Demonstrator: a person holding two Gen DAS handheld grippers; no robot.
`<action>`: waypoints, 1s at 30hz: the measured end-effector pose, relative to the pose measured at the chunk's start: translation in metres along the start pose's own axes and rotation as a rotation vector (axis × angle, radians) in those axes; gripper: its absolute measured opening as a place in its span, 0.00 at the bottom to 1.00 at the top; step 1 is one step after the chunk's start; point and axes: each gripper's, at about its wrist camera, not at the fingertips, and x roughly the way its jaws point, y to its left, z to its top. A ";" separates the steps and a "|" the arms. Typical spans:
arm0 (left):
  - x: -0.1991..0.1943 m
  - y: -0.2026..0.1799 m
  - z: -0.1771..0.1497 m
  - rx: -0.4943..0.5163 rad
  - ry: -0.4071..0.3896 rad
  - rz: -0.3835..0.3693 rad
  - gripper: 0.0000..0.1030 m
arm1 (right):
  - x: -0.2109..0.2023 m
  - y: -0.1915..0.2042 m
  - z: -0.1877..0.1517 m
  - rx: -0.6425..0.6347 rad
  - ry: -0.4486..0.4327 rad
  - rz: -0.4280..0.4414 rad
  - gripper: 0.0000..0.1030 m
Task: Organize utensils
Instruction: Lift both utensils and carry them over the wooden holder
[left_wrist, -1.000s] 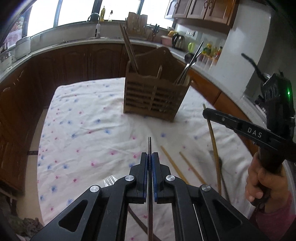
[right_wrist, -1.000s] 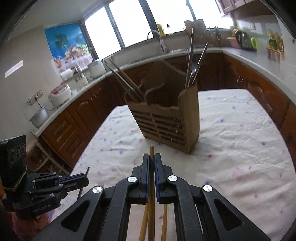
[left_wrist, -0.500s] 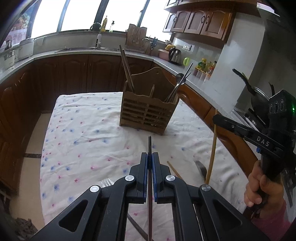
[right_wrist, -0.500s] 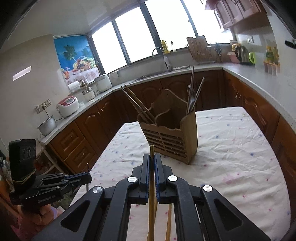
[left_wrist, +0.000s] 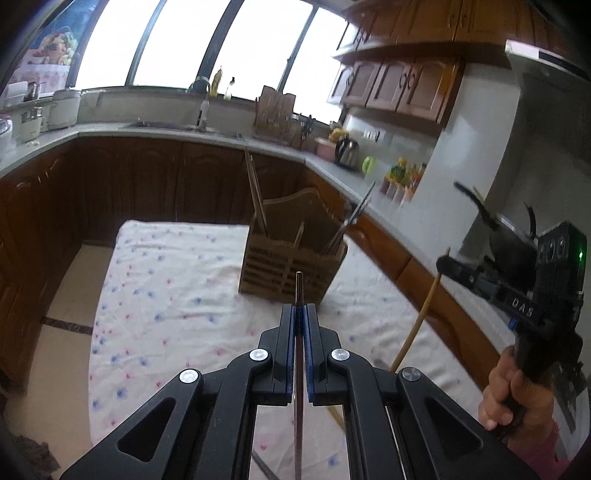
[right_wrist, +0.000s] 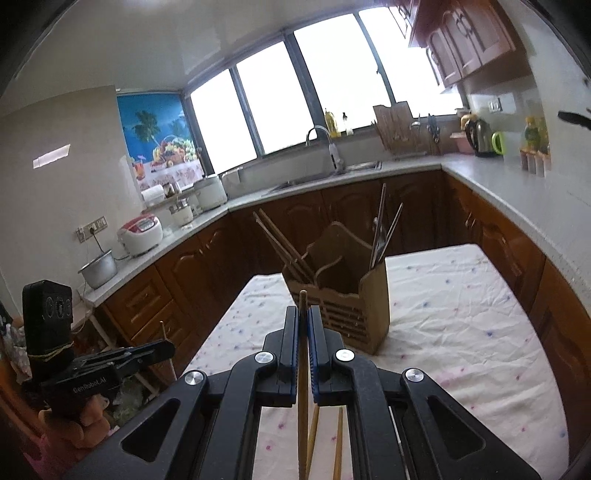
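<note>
With each claw clamped on one stick, the left gripper holds a dark, possibly metal chopstick, the right gripper a wooden chopstick. This looks like the carry; next, each tip must drop into a slot of the wooden holder at mid-frame.

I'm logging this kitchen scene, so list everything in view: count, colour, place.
wooden caddy: one, tan, on the table, far side
dark chopsticks: several, brown, in the caddy's left compartment
metal utensils: a few, silver, in its right compartment
tablecloth: one, white with floral dots, over the table
loose chopsticks: two, bamboo, on the cloth
kettle: one, steel, on the counter
rice cooker: one, white and red, on the counter
left claw: shut on a thin dark utensil
right claw: shut on a bamboo chopstick
</note>
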 end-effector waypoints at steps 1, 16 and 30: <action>-0.002 0.000 0.000 0.000 -0.010 0.001 0.02 | -0.001 0.000 0.002 0.000 -0.008 -0.002 0.05; -0.014 -0.009 0.004 0.044 -0.205 0.035 0.02 | -0.012 0.003 0.013 -0.028 -0.093 -0.006 0.05; 0.007 -0.022 0.012 0.140 -0.328 0.050 0.02 | -0.010 0.000 0.040 -0.042 -0.192 -0.015 0.05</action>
